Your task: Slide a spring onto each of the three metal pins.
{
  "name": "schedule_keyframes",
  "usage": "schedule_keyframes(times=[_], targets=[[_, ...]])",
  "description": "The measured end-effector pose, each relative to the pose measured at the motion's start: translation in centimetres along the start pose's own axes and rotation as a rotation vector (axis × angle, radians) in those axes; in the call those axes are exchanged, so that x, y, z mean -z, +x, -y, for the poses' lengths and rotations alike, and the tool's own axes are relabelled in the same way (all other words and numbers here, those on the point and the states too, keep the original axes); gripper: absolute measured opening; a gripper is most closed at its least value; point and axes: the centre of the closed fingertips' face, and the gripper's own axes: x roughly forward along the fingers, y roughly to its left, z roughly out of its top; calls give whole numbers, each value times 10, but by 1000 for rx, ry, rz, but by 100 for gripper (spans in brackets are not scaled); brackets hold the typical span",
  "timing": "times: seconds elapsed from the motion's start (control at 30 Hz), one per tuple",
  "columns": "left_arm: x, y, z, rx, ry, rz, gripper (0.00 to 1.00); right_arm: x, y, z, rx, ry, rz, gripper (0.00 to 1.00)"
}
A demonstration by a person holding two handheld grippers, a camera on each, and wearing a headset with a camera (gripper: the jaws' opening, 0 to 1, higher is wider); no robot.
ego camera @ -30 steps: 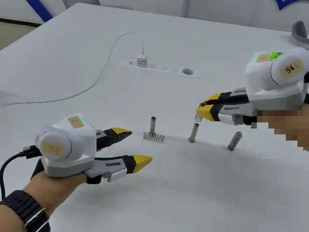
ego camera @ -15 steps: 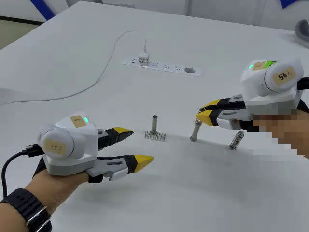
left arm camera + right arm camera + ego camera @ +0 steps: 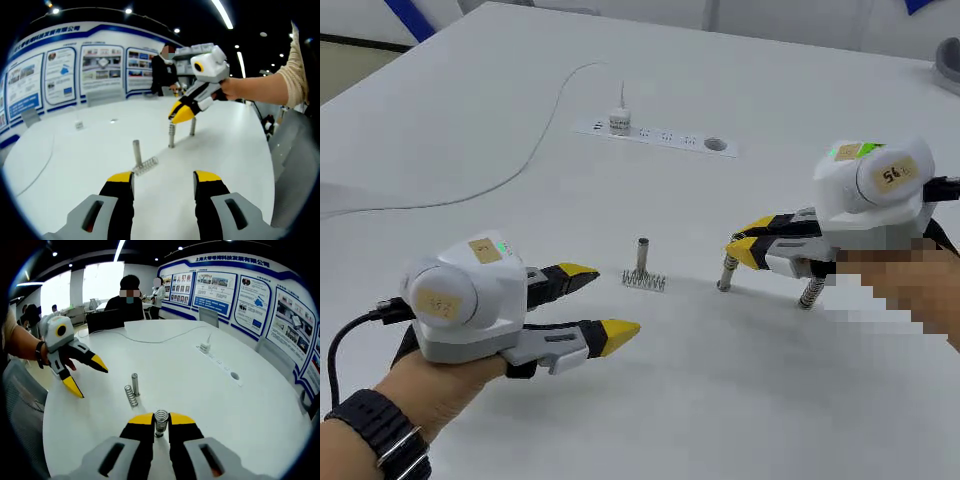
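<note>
The white left gripper (image 3: 605, 300), its yellow-tipped black jaws spread and holding nothing, hovers at eight o'clock from a bare grey metal pin (image 3: 642, 254). A small coiled steel spring (image 3: 644, 282) lies just beside that pin's foot at six o'clock. The step in hand is the middle pin (image 3: 726, 273), where the right gripper (image 3: 740, 248) pinches a second spring (image 3: 161, 420) at its top. Next, I'd judge, it needs a straight push down, then release. The right-hand pin (image 3: 810, 292) looks already sprung. The white table (image 3: 470, 120) leaves open room, its edges well apart.

White round bench (image 3: 740, 410); blue-trimmed wall (image 3: 235, 261) with poster panels (image 3: 212, 292); bright window (image 3: 97, 284); strip lights (image 3: 222, 14) on dark ceiling (image 3: 165, 17).
</note>
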Motion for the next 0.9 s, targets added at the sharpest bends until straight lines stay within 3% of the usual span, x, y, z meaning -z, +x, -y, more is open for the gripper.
schedule_keyframes(times=[0.9], targets=[[-2,-2,1,-2,4,-4,48,31,15,3,22,-2,-77,12]])
